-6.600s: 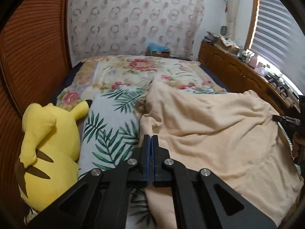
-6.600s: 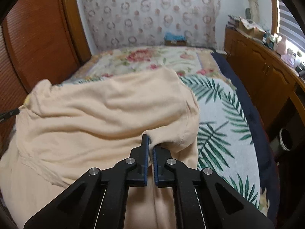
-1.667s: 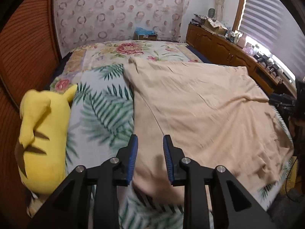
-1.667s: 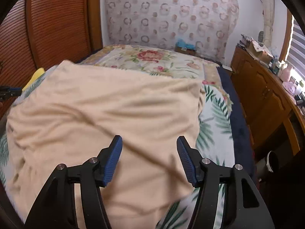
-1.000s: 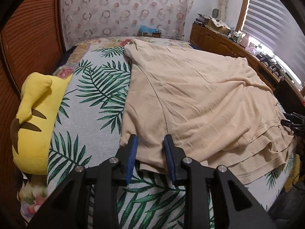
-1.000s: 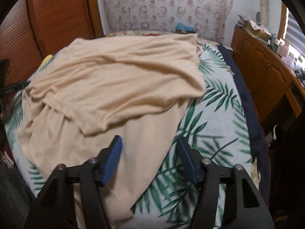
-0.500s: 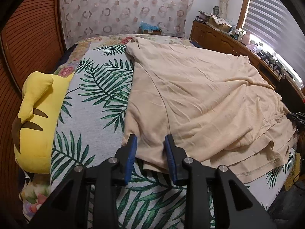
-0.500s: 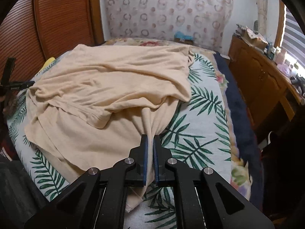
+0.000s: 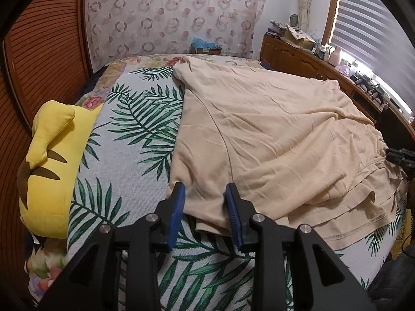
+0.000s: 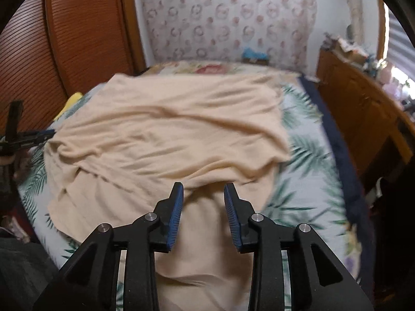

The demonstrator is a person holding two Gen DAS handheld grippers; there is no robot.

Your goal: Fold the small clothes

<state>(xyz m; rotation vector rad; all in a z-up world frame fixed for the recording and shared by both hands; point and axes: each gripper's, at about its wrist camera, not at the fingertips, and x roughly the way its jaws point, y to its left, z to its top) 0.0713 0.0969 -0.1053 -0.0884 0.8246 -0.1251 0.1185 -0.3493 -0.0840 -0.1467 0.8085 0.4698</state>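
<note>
Bed [image 9: 124,155], covered with a white spread printed in green palm fronds, a floral border toward the far end; it fills most of both views. Wooden slatted panelling [image 9: 39,64] along the bed's left side; patterned curtain [image 9: 176,18] with ring motifs behind the head of the bed. Long wooden counter [image 9: 311,63] down the bed's right side, carrying boxes and small items too small to identify, under a window with striped blinds [image 9: 368,20]. Beige garment [image 9: 272,134], large, creased, spread across the right and middle of the bed, its stitched hem in several overlapping layers at the near edge; in the right wrist view the same beige garment [image 10: 168,129] lies with an upper layer folded over a lower panel that runs down toward the camera, the picture being somewhat blurred. Yellow plush toy [image 9: 52,165] with brown stripes, lying at the bed's left edge, apart from the garment. Left hand-held gripper [image 9: 205,194]: blue-padded jaws parted moderately, straddling the garment's near left corner, cloth lying between them but not pinched. Right hand-held gripper [image 10: 203,194]: jaws parted to a similar width, over the lower panel just below the folded edge, gripping nothing. Small blue object [image 9: 205,44] at the far end of the bed, not identifiable.
</note>
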